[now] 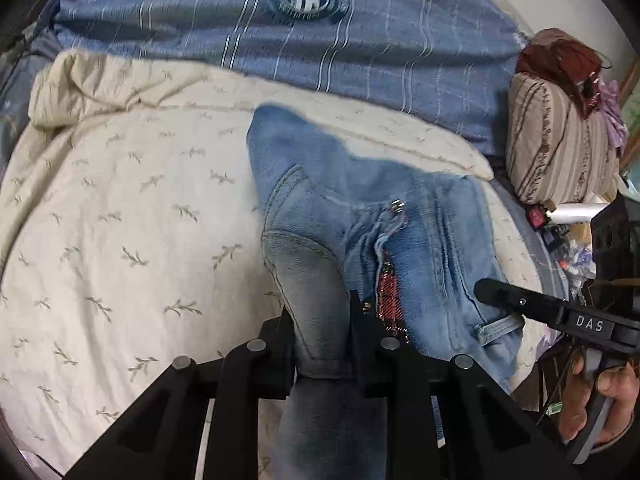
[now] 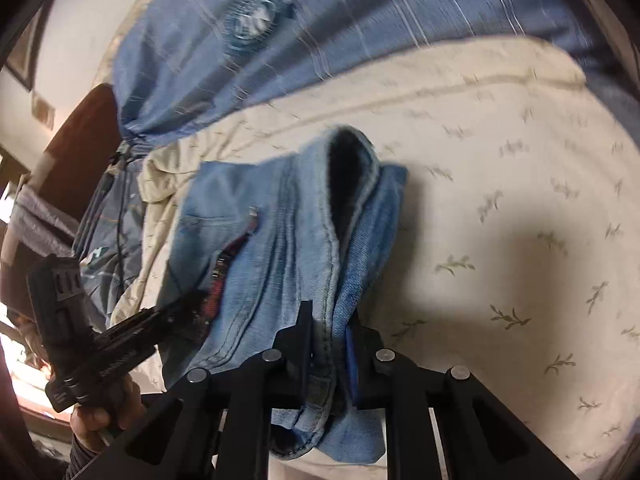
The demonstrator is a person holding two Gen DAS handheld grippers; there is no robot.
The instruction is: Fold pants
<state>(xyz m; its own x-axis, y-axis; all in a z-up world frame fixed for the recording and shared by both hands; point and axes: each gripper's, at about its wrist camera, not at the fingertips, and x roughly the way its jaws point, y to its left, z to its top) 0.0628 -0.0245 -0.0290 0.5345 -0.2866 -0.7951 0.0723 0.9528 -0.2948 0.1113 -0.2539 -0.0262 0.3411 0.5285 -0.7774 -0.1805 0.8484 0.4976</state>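
Denim pants point(image 1: 320, 280) — clamped in both tools point(image 1: 320, 320) point(image 2: 328, 344).

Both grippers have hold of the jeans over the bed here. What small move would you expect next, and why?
Probably lower both together until the jeans lie flat on the cream bedspread. The left gripper and right gripper each pinch denim, and the cloth hangs bunched between them, so it looks too rumpled to fold yet.

Left gripper point(image 1: 322, 316) clamps grey denim fold of pants point(image 1: 420, 232) over cream quilt point(image 1: 120, 220); right gripper point(image 1: 486, 292) touches the jeans.
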